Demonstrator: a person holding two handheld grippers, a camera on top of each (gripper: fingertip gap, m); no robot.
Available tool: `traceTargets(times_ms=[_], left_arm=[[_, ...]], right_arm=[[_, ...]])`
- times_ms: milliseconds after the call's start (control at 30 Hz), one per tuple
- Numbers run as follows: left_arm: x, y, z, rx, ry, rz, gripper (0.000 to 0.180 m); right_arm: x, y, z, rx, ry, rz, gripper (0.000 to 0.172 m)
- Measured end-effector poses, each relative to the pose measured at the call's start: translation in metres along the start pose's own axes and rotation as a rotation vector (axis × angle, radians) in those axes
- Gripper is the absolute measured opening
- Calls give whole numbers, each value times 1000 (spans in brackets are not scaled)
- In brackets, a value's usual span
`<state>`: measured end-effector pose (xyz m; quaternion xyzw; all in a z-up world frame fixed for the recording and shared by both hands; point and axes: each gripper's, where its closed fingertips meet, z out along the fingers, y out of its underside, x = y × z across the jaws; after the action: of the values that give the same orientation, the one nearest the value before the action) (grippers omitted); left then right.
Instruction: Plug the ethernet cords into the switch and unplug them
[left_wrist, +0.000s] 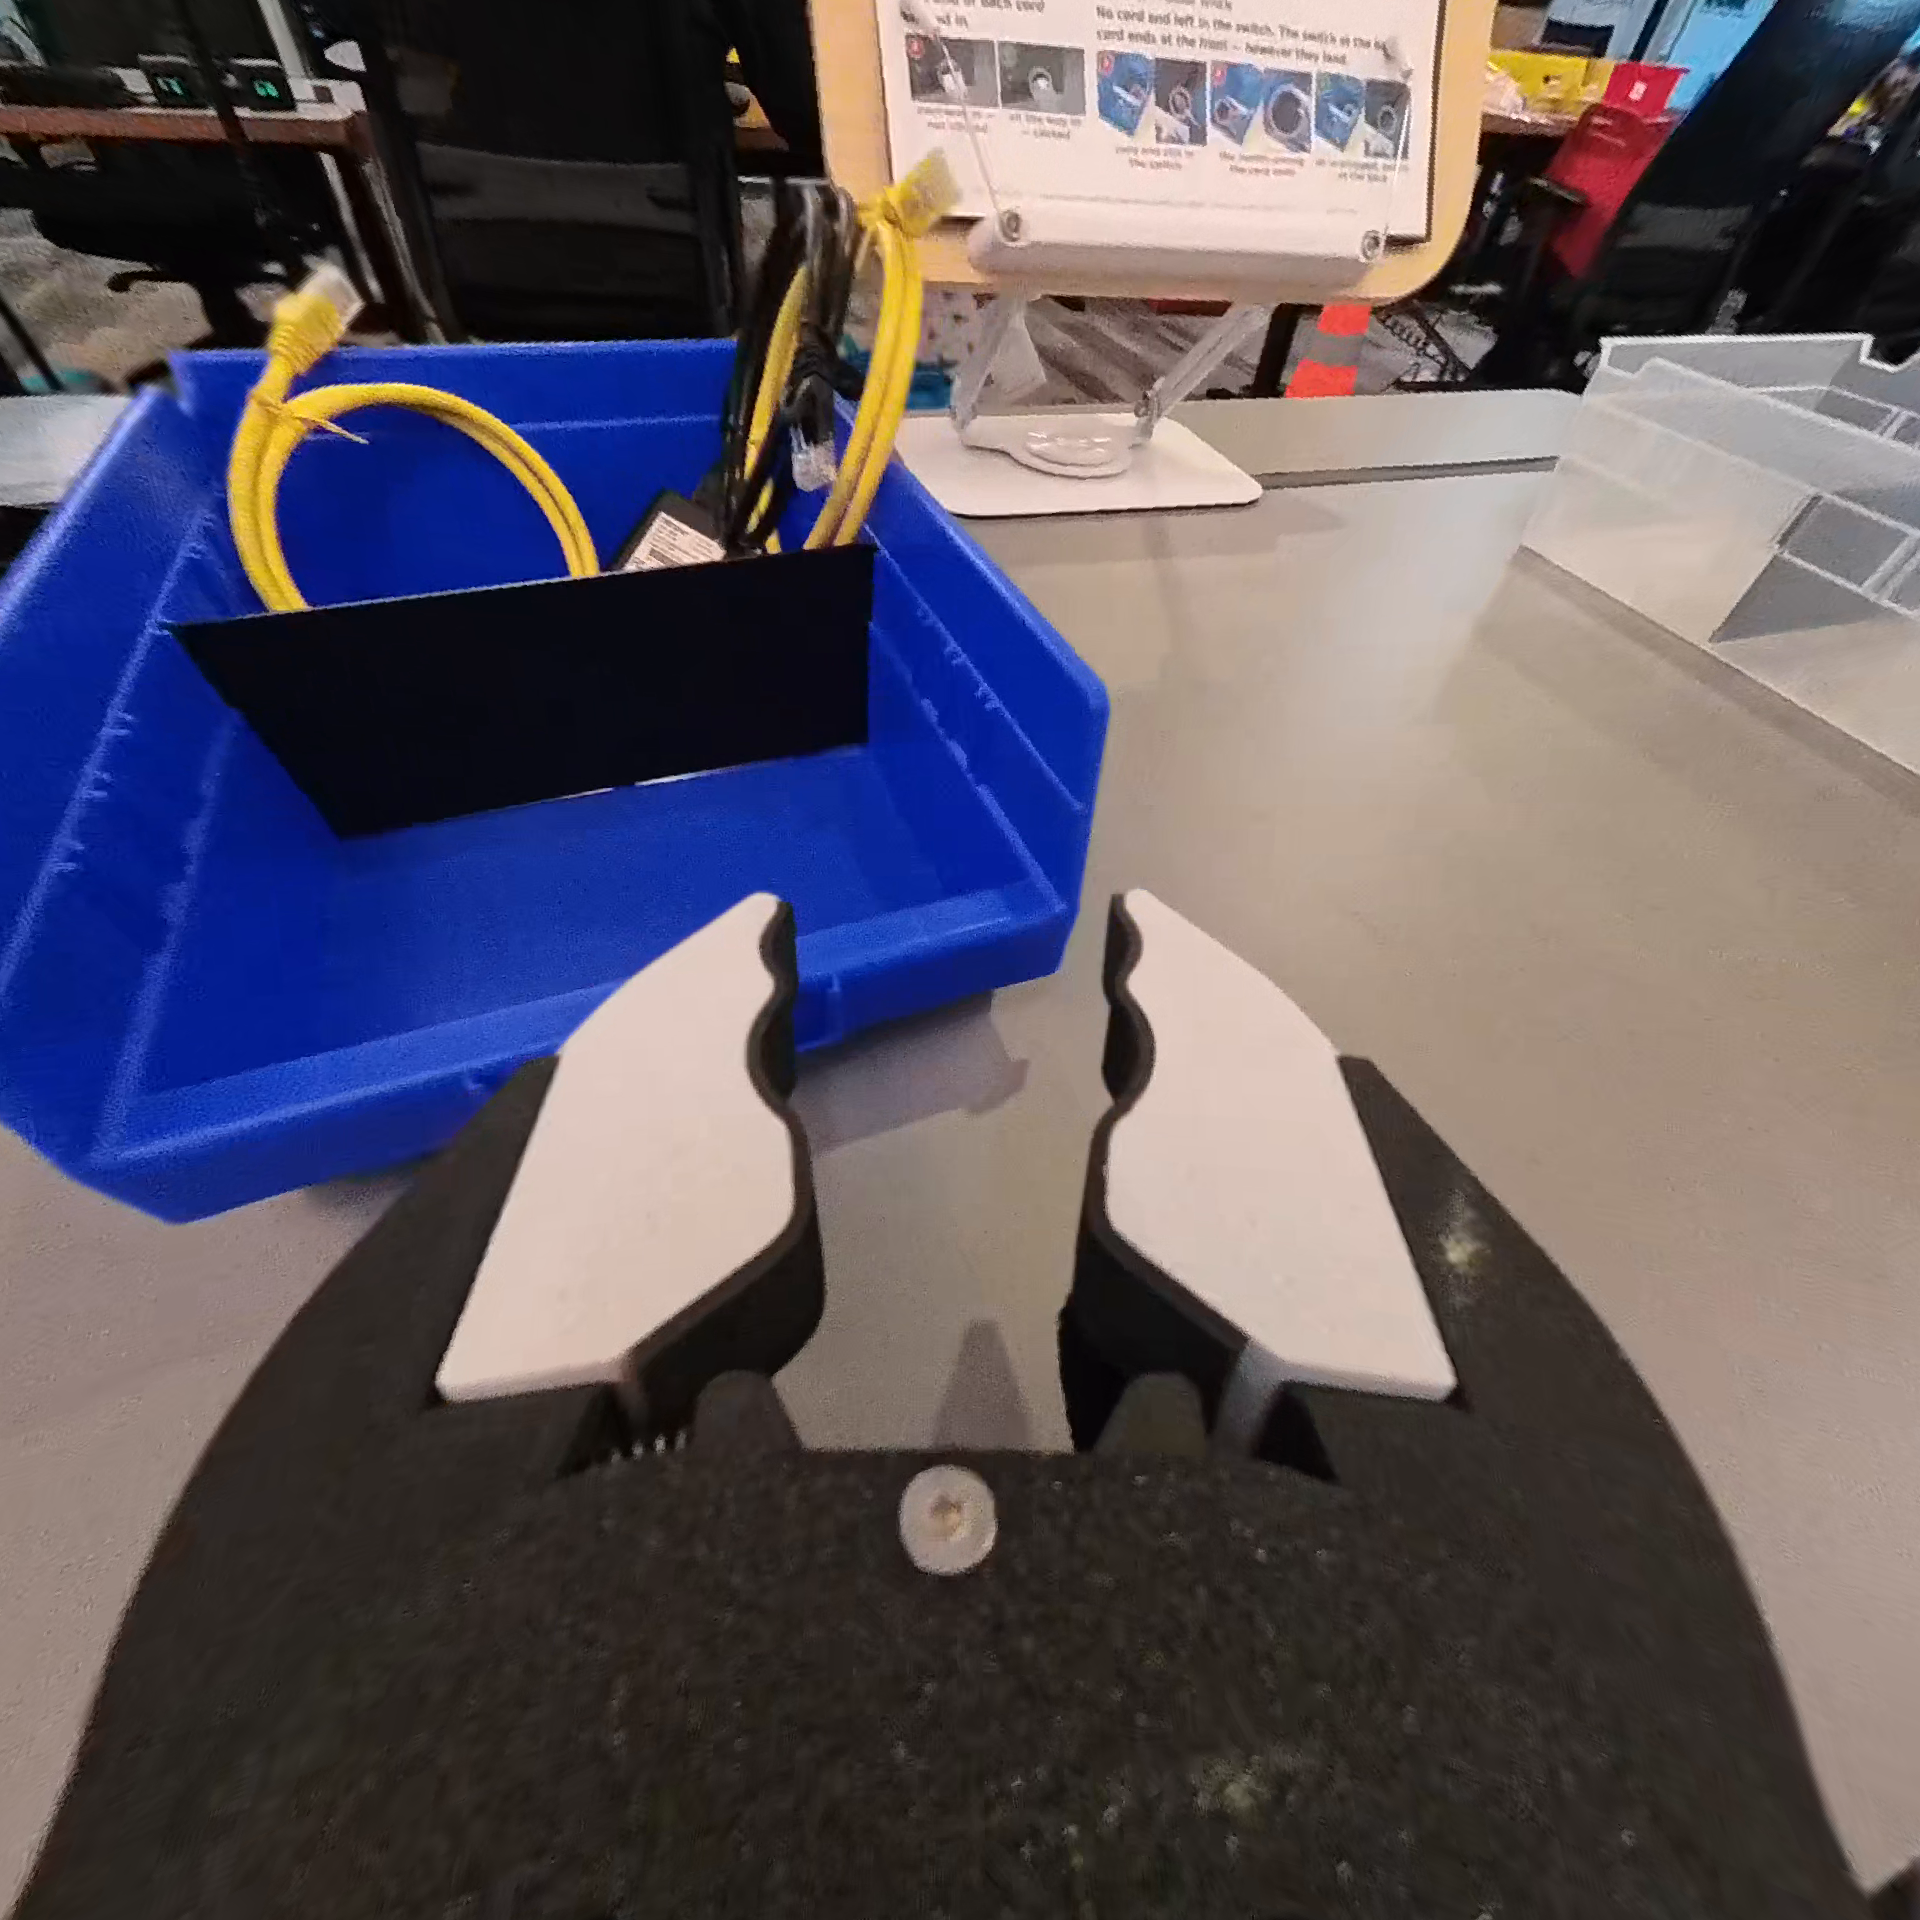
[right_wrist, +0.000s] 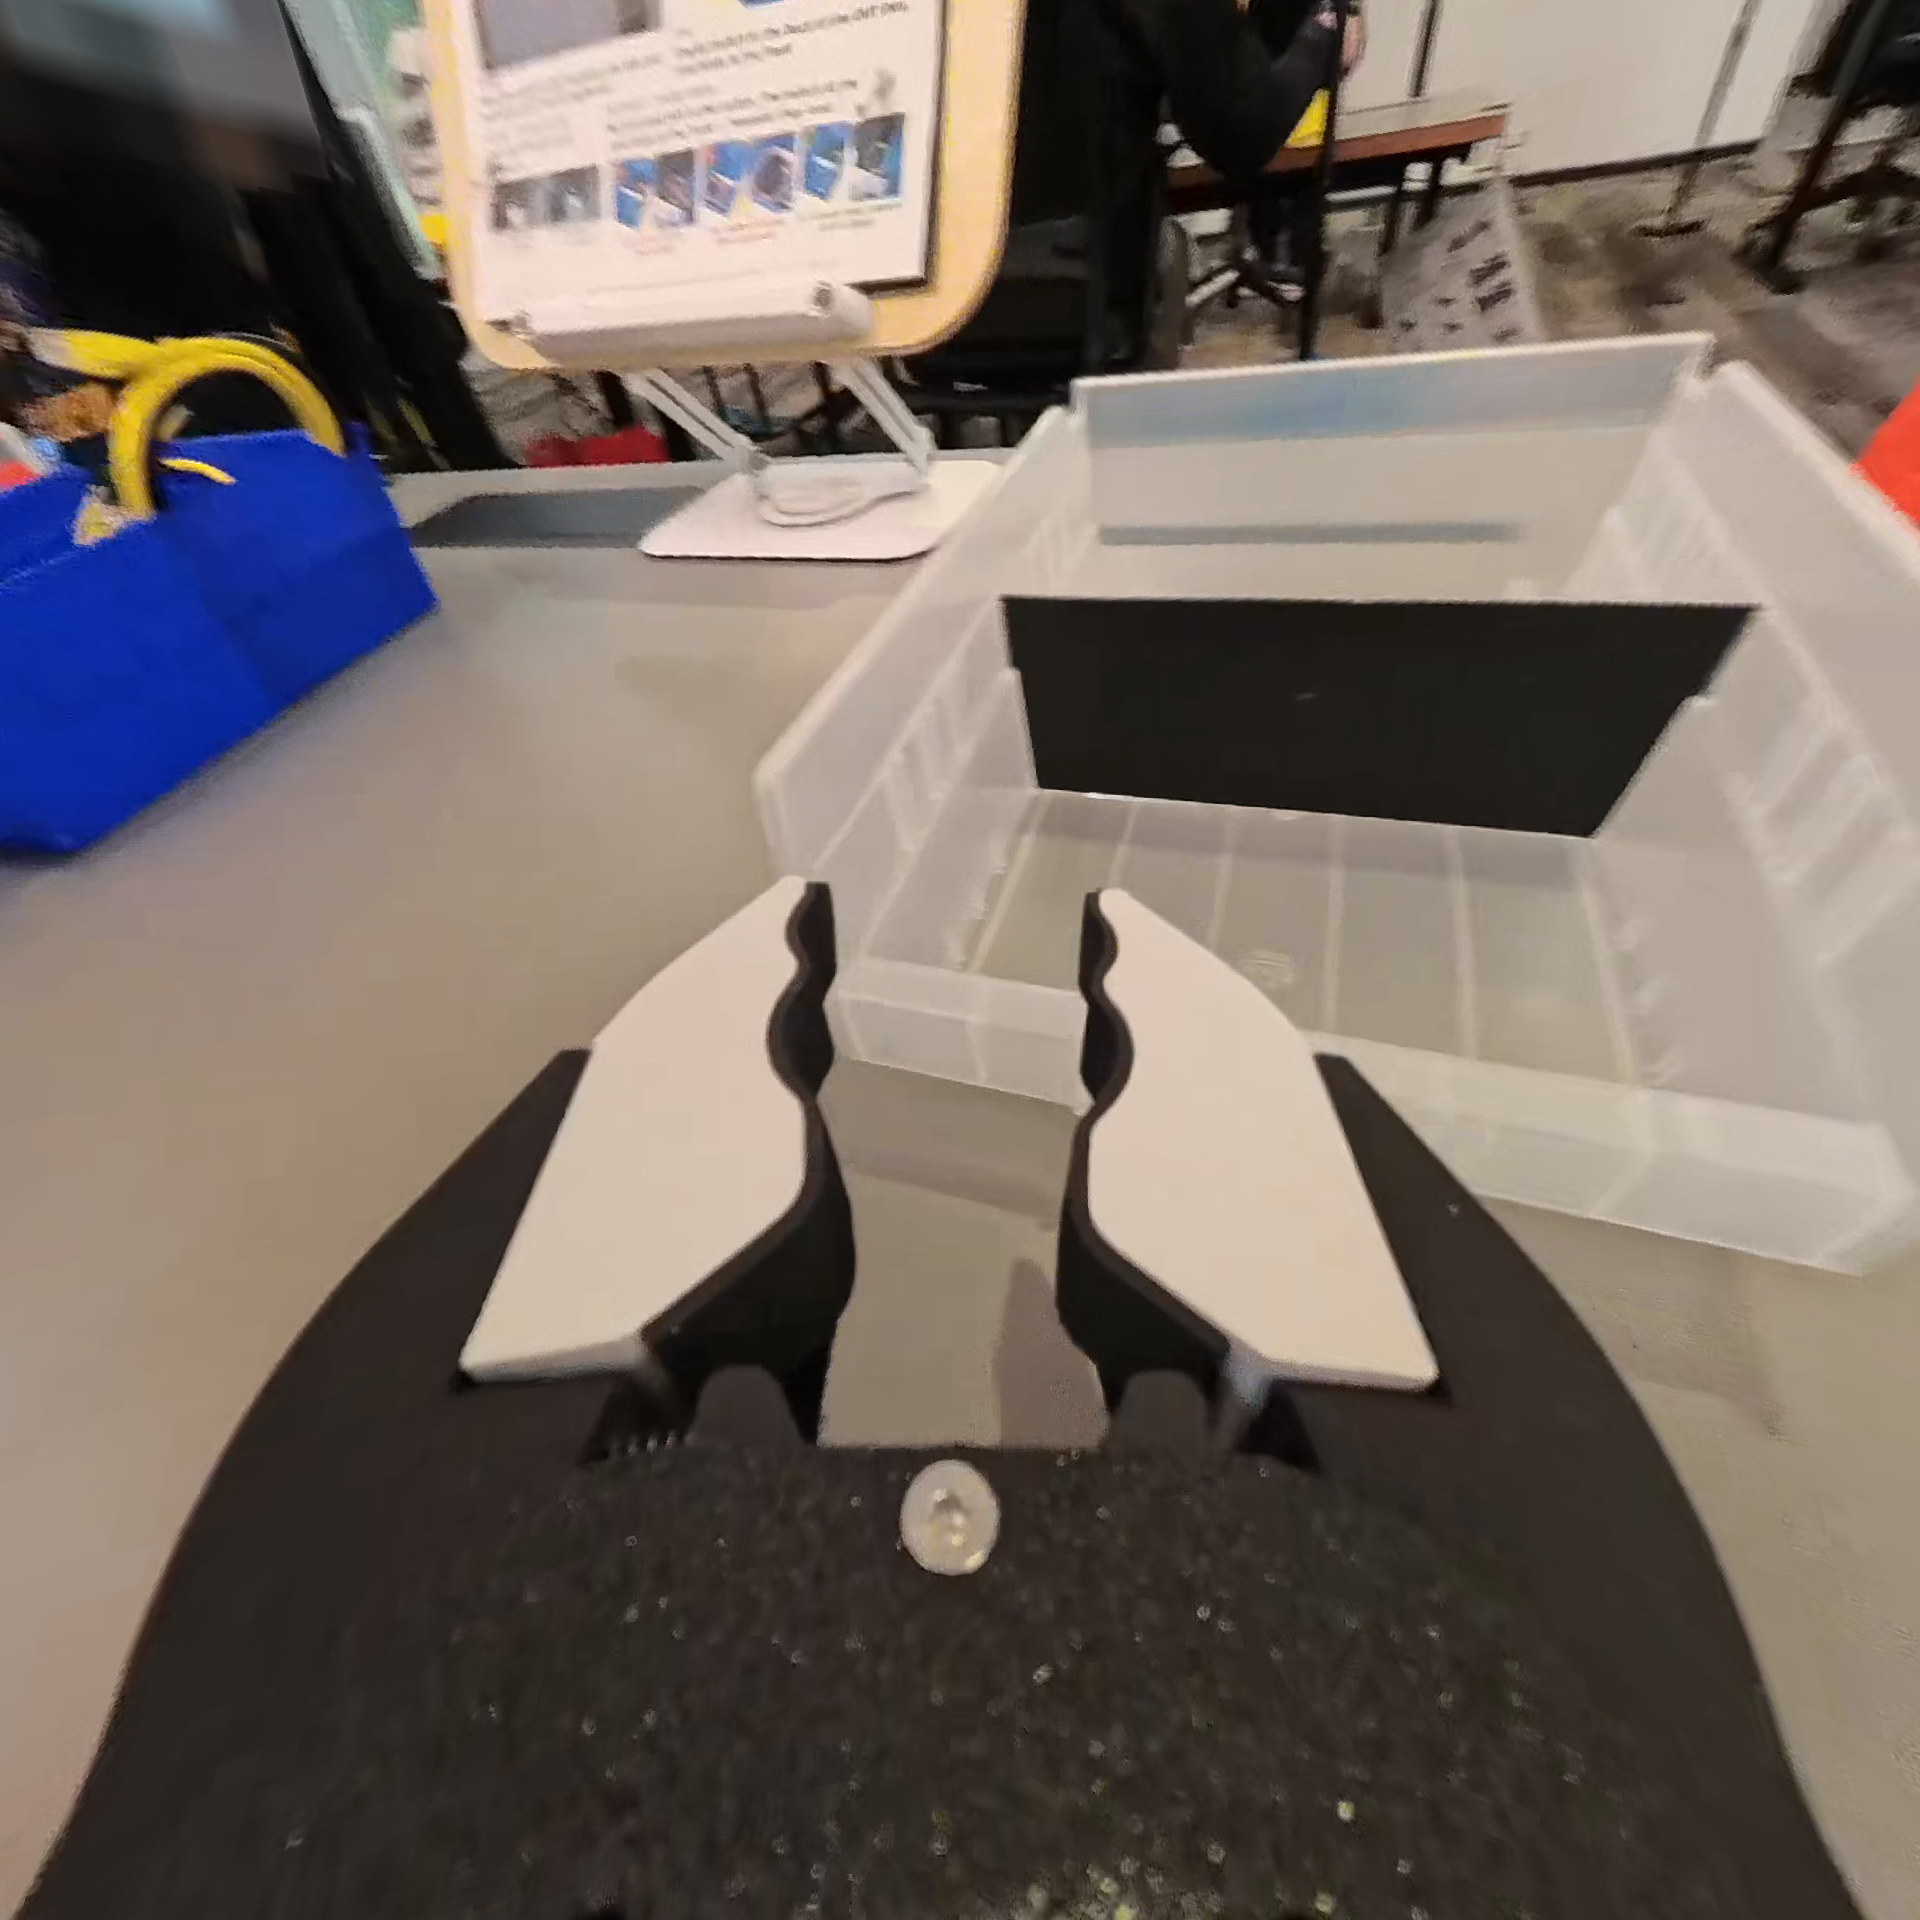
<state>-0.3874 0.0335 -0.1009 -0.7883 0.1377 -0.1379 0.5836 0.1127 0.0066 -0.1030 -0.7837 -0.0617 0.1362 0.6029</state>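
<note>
Nothing plugged yet: yellow cords sit in the blue bin, both claws apart, holding nothing.

Cords in bin, behind divider

Yellow ethernet cords, coiled, zip-tied, in rear compartment of blue bin, behind black divider. One coil at bin's rear-left corner, plug end sticking up over back wall. Second yellow cord standing along right side with dark cables, clear plug hanging. Switch: black box, tilted, mostly hidden behind divider. No cord seen plugged in.
</note>
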Motion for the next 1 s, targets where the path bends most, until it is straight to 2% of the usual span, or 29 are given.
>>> traceTargets(times_ms=[167, 267, 367, 500, 667, 733, 800, 1000], left_arm=[[15, -3, -3, 15, 46, 18, 48], [13, 1, -1, -2, 43, 32, 52], [16, 5, 1, -17, 104, -26, 57], [18, -33, 10, 19, 256, -98, 57], [-15, -83, 71, -112, 302, 56, 64], [-23, -95, 102, -175, 335, 32, 69], [-33, -108, 132, -180, 342, 4, 70], [-18, -97, 190, -382, 510, -48, 92]], right_arm=[[-25, -5, 6, 49, -68, -98, 41], [-33, -7, 9, 55, -85, -110, 41], [-37, -5, 13, 42, -100, -109, 41], [-46, -7, 16, 47, -129, -108, 41], [-62, -6, 19, 46, -152, -211, 41], [-68, -6, 18, 48, -170, -204, 41], [-70, -8, 17, 54, -171, -204, 41], [-68, -9, 12, 64, -175, -198, 41]])
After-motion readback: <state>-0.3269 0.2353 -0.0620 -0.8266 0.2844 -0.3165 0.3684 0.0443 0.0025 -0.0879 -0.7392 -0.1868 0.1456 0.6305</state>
